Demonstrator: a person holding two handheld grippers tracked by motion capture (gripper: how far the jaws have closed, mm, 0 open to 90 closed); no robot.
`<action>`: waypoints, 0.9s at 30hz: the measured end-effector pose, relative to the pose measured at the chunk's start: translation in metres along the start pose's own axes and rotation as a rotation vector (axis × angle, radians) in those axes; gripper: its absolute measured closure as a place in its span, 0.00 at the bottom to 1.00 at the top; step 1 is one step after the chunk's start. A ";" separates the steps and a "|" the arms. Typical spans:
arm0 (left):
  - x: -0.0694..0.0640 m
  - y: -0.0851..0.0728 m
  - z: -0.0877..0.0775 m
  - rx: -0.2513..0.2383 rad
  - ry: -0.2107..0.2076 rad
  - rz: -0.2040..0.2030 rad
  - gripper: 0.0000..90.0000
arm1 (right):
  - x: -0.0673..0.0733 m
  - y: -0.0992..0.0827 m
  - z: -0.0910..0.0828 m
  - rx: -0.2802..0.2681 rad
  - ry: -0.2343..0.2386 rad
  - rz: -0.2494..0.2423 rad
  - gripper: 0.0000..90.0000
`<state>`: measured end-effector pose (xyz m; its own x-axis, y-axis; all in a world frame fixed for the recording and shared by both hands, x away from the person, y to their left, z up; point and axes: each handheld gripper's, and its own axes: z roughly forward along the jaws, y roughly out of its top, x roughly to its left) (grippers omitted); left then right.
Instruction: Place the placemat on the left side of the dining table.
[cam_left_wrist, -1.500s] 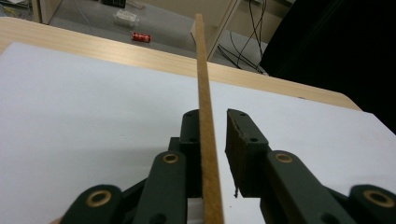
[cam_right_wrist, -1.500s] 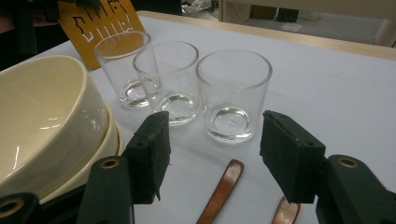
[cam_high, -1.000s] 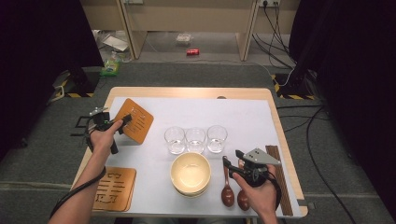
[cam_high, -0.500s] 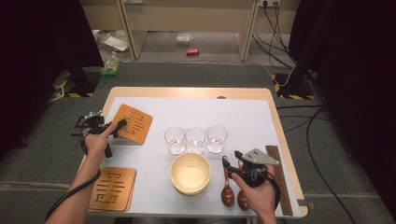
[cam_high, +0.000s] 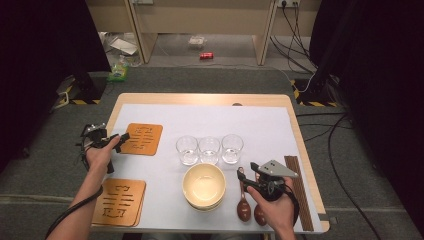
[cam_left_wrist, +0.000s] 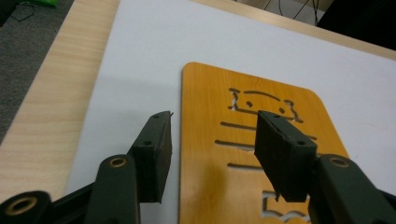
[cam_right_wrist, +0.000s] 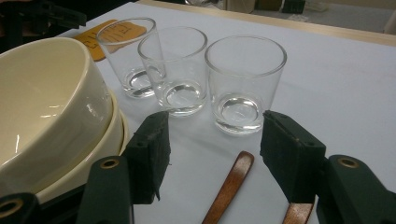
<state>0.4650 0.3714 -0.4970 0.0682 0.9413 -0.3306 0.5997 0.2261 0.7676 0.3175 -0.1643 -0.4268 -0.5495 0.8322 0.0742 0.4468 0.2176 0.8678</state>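
Note:
A wooden coaster (cam_high: 143, 138) with cut-out slots lies flat on the white mat (cam_high: 200, 117) at the left. My left gripper (cam_high: 121, 138) is at its left edge. In the left gripper view the coaster's (cam_left_wrist: 205, 93) edge runs between the open jaws of the left gripper (cam_left_wrist: 212, 135). The jaws have just been opening and the pads do not touch the coaster. My right gripper (cam_high: 241, 176) stands open at the front right, above the handles of two wooden spoons (cam_high: 243, 206). In the right gripper view, one spoon handle (cam_right_wrist: 231, 184) lies between its jaws (cam_right_wrist: 215, 135).
Three empty glasses (cam_high: 209, 149) stand in a row mid-table, with stacked cream bowls (cam_high: 203, 186) in front of them. More coasters (cam_high: 120, 201) lie stacked at the front left. Dark chopsticks (cam_high: 298, 190) lie along the right table edge.
The coaster was held tilted up in the left gripper; now it lies flat on the mat and the jaws have let go. The left hand sank and drew back. The right hand kept still.

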 end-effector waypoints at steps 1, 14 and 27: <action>0.000 0.000 0.000 0.000 0.000 0.000 0.52 | 0.000 0.000 0.000 0.000 0.000 -0.001 0.48; 0.008 -0.010 -0.015 0.095 0.019 0.059 0.76 | 0.003 0.002 0.001 -0.001 0.004 -0.010 0.48; 0.002 -0.013 -0.019 0.125 0.010 0.061 0.80 | 0.004 0.002 0.002 0.004 0.005 -0.007 0.48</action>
<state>0.4421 0.3751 -0.4970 0.0998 0.9548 -0.2799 0.6897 0.1363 0.7111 0.3180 -0.1595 -0.4256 -0.5559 0.8283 0.0701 0.4453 0.2255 0.8665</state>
